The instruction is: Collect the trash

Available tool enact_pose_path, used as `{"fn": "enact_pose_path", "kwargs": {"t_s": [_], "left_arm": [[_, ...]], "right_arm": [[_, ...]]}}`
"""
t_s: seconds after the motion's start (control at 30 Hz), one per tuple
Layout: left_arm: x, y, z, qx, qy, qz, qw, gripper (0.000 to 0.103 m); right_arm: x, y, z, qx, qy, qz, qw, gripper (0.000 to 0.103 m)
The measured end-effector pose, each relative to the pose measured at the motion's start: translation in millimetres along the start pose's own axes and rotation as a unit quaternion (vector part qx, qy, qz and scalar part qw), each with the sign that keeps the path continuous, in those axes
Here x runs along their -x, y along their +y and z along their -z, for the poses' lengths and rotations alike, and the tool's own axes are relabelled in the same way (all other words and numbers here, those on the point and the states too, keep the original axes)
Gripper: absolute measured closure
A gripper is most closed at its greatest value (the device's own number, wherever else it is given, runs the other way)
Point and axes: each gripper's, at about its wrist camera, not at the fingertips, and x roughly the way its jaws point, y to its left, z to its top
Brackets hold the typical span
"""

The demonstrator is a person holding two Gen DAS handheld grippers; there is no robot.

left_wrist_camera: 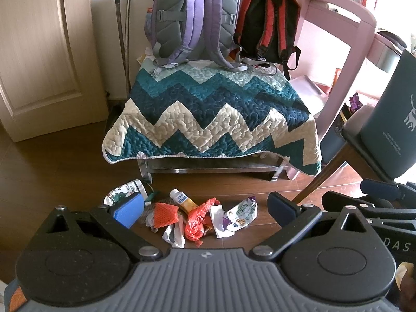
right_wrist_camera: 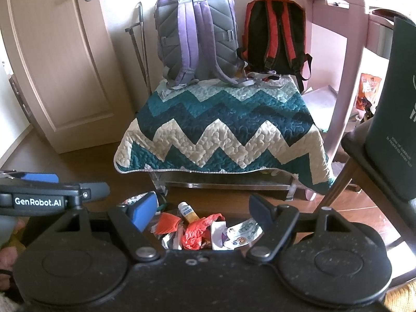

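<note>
Trash lies heaped on the brown floor before a quilt-draped bench: a red plastic bag (left_wrist_camera: 199,221) (right_wrist_camera: 197,230), an orange net (left_wrist_camera: 165,214) (right_wrist_camera: 167,222), a small yellow bottle with a white cap (left_wrist_camera: 182,200) (right_wrist_camera: 188,212), a cookie wrapper (left_wrist_camera: 240,214) (right_wrist_camera: 240,235) and a silver snack bag (left_wrist_camera: 124,191) (right_wrist_camera: 137,197). My left gripper (left_wrist_camera: 205,209) hangs open above the heap, holding nothing. My right gripper (right_wrist_camera: 202,212) is open too, over the same heap. Each gripper shows at the side of the other's view.
A purple-grey backpack (left_wrist_camera: 193,18) and a red-black backpack (left_wrist_camera: 267,26) stand on the zigzag quilt (left_wrist_camera: 213,119). A chair with a dark green bag (left_wrist_camera: 392,109) is at the right, a pink desk leg (left_wrist_camera: 345,78) behind it, a door (left_wrist_camera: 39,52) at the left.
</note>
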Motion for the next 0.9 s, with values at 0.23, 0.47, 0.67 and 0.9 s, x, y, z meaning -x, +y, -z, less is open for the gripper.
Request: {"fn": "enact_pose_path", "kwargs": {"t_s": [0.23, 0.47, 0.67, 0.9], "left_arm": [[-0.5, -2.2, 0.2, -0.001, 0.001, 0.0, 1.0, 0.001], [-1.2, -9.4, 2.3, -0.008, 0.002, 0.002, 1.0, 0.001], [-0.7, -10.9, 1.2, -0.012, 0.003, 0.003, 0.9999, 0.001], [-0.5, -12.3, 1.7, -0.013, 0.004, 0.003, 0.9999, 0.001]], "right_arm": [[0.0, -1.0, -0.4, 0.004, -0.002, 0.001, 1.0, 0.025], [0.2, 0.0, 0.9, 0.005, -0.004, 0.006, 1.0, 0.025], [0.1, 0.6, 1.5, 0.005, -0.005, 0.008, 1.0, 0.025], [0.2, -0.1, 1.4, 0.006, -0.005, 0.008, 1.0, 0.025]]}}
